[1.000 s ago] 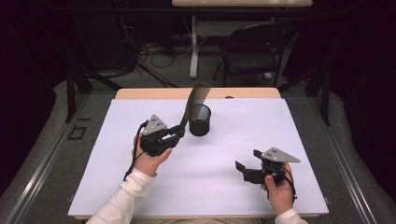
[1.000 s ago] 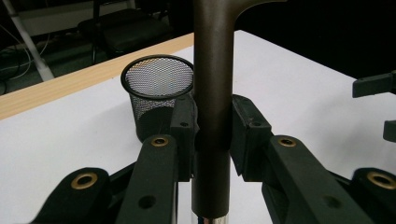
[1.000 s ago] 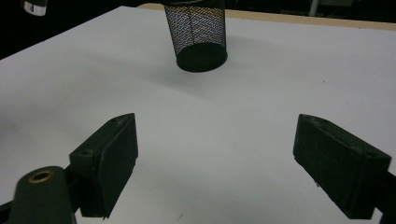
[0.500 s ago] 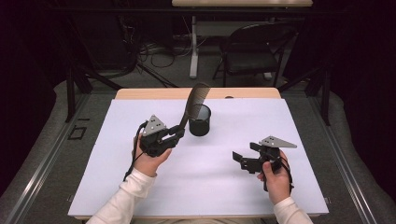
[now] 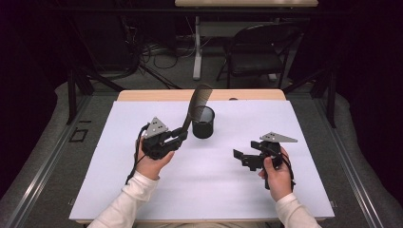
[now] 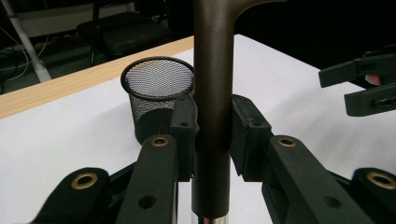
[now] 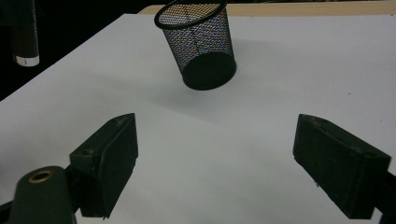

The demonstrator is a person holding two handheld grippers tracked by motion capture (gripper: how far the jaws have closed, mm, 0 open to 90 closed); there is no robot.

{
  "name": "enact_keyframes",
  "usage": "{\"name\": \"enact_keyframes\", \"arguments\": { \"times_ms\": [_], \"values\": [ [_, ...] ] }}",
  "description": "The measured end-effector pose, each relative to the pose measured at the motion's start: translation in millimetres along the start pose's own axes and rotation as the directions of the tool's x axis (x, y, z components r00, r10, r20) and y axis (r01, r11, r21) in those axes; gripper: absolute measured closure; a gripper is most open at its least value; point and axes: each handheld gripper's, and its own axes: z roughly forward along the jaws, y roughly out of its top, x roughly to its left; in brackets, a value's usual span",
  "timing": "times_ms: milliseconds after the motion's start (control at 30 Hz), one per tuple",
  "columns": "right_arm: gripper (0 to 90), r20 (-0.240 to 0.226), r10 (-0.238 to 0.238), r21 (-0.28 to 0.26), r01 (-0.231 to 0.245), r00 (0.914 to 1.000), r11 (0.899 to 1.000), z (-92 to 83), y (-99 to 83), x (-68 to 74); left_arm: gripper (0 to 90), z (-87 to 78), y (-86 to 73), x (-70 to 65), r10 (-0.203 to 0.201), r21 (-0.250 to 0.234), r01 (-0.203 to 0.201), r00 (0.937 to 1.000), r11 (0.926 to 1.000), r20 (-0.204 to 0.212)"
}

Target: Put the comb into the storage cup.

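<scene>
Here, no legible writing or brand mark on any item. Black mesh cup [image 5: 203, 122]: upright on the white table cover [image 5: 209, 190], toward the far edge near the middle; its interior, seen in the left gripper view [image 6: 157, 79], holds nothing visible. Left gripper [image 5: 182, 135]: held above the cover just left of the cup, jaws clamped on the dark handle of a long tool [image 6: 212, 93]. The tool rises up and away, ending in a dark mesh-like head [image 5: 199, 97] above the cup; its exact kind cannot be told. A pale band marks the handle's lower end [image 7: 25, 59]. Right gripper [image 5: 240, 155]: well right of the cup, jaws spread wide, nothing between them, pointing toward the cup [image 7: 198, 44].
</scene>
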Motion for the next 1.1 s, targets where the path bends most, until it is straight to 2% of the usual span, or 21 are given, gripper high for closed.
{"name": "enact_keyframes", "arguments": {
  "times_ms": [233,533,833,1100],
  "values": [
    [14.1,-0.012,0.008,0.026,-0.008,0.9999,1.000,7.2,8.7,2.5,72.7,0.1,-0.9,2.9,-0.020,-0.007,0.020,0.9997,0.9998,0.010],
    [14.0,-0.040,0.010,0.054,-0.008,0.9991,0.998,17.1,23.9,10.5,72.6,0.4,-2.9,4.3,-0.033,-0.018,0.033,0.9995,0.9993,0.002],
    [13.9,-0.046,0.020,0.063,-0.017,0.9987,0.998,27.7,40.3,21.0,72.7,1.0,-4.3,5.7,-0.035,-0.010,0.035,0.9994,0.9993,-0.002],
    [14.0,-0.046,0.016,0.071,-0.013,0.9988,0.997,33.1,49.3,24.6,72.6,1.7,-5.4,6.3,-0.038,-0.016,0.038,0.9993,0.9992,-0.005]
  ]
}}
